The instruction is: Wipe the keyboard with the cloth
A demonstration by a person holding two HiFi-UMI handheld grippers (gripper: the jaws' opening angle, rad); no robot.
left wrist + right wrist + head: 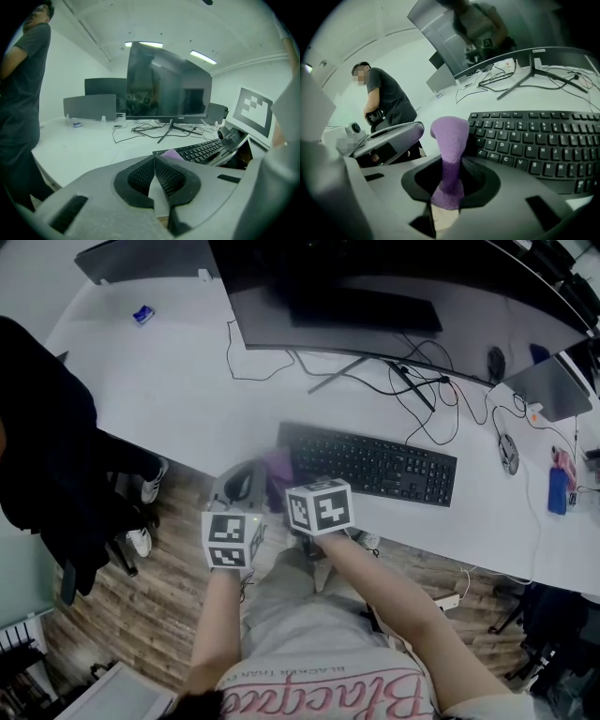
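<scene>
at the left end of the keyboard (pixel 375 465), near the front edge of the white worktop (pixel 187 399), sits the purple cloth (pixel 449 154). it is a soft, fuzzy, napped fabric, bunched into a thick roll with a rounded, mushroom-like top. the right gripper (pixel 448 190) has its jaws pressed against the roll's lower part, pinching it narrow, so the cloth stands up out of the black cupped pads. whether the cloth touches the keys cannot be told. the keyboard is flat, black and rectangular, with rows of matte square keys bearing pale letters. just beside the right gripper, on its left, the left gripper (pixel 154 180) is level with the worktop's front edge, its ribbed black pads (pixel 171 176) meeting at the tips with nothing between them. both grippers have smooth grey shells and carry white cubes with black square markers. behind the keyboard stands a wide, curved, dark glossy monitor (pixel 375 306) on a thin splayed stand, with thin black cables (pixel 422 390) looping across the worktop. a mouse (pixel 507 453) lies well to the right. below the worktop edge is a wood-plank floor (pixel 150 615).
</scene>
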